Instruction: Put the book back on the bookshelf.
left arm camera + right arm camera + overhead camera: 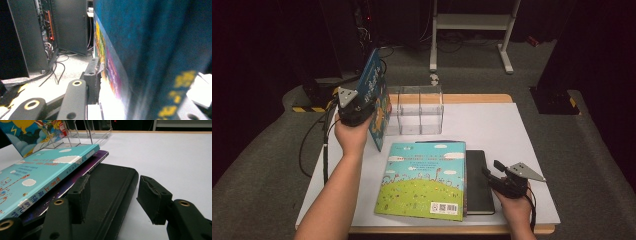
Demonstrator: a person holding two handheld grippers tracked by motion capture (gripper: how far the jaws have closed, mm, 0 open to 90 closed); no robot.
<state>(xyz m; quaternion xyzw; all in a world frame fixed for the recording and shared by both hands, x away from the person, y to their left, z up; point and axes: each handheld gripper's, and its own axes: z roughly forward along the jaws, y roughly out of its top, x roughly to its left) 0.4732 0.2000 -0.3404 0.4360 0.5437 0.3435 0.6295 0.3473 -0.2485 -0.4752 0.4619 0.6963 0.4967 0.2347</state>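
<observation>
Left gripper [360, 104] jaws partly open around stiff, slick blue hardcover picture book [374, 85], best gripped at its lower edge; right gripper [498, 175] half-open, empty.

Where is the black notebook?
In the high view the black notebook lies flat at the table's right front, partly under the picture book, beside the right gripper.

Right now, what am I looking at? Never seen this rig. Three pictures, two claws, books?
A person holds a hand-operated gripper in each hand; there is no robot arm. One camera looks down from above, and one rides on each gripper.

The left gripper holds a blue picture book upright beside a clear plastic rack. The right gripper sits open over the edge of a black notebook, gripping nothing. On the white table, a green picture book lies partly over that notebook.
</observation>
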